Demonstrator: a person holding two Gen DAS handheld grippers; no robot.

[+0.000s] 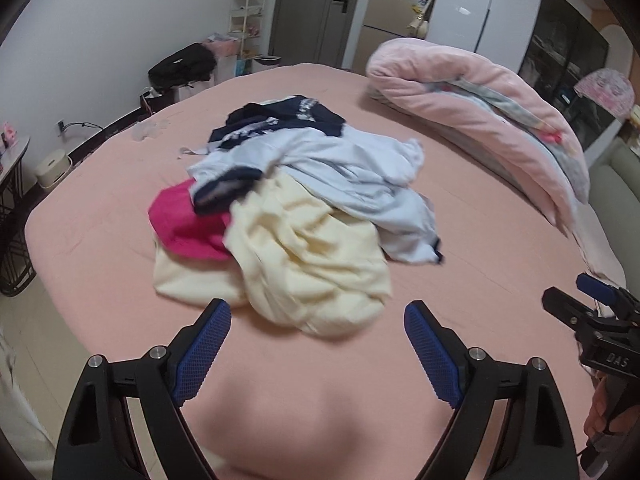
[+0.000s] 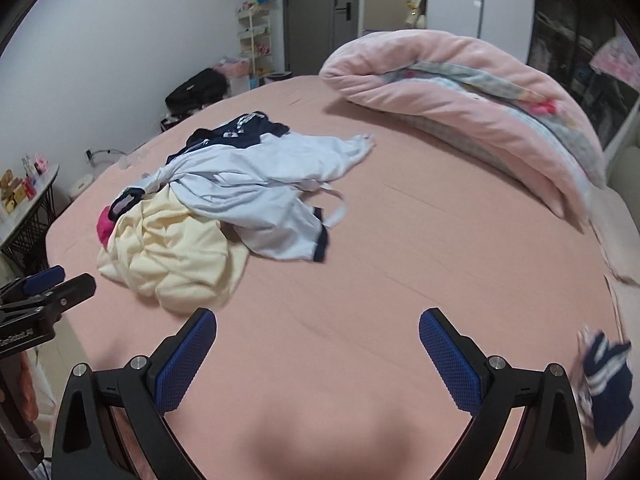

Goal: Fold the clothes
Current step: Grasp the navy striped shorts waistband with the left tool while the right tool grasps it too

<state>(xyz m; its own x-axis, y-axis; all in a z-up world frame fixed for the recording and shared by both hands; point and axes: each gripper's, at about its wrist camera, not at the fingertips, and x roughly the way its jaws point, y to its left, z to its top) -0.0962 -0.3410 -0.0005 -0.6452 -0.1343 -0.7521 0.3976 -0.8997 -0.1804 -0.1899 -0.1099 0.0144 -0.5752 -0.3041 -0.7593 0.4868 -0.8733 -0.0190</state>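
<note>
A loose pile of clothes lies on the pink bed (image 1: 100, 220): a cream garment (image 1: 304, 252) in front, a magenta one (image 1: 184, 224) at its left, a pale blue garment (image 1: 340, 172) with navy trim over them, a navy one (image 1: 280, 116) behind. My left gripper (image 1: 318, 312) is open and empty, just short of the cream garment. My right gripper (image 2: 318, 320) is open and empty over bare sheet, right of the cream garment (image 2: 172, 252) and pale blue garment (image 2: 260, 184). A navy striped garment (image 2: 608, 384) lies at the right edge.
A rolled pink quilt (image 1: 480, 96) (image 2: 460, 80) lies along the bed's far right side. A black bag (image 1: 182, 66), a white shelf (image 1: 246, 20) and a door (image 1: 316, 8) stand beyond the bed. A side table (image 2: 24, 200) stands at the left.
</note>
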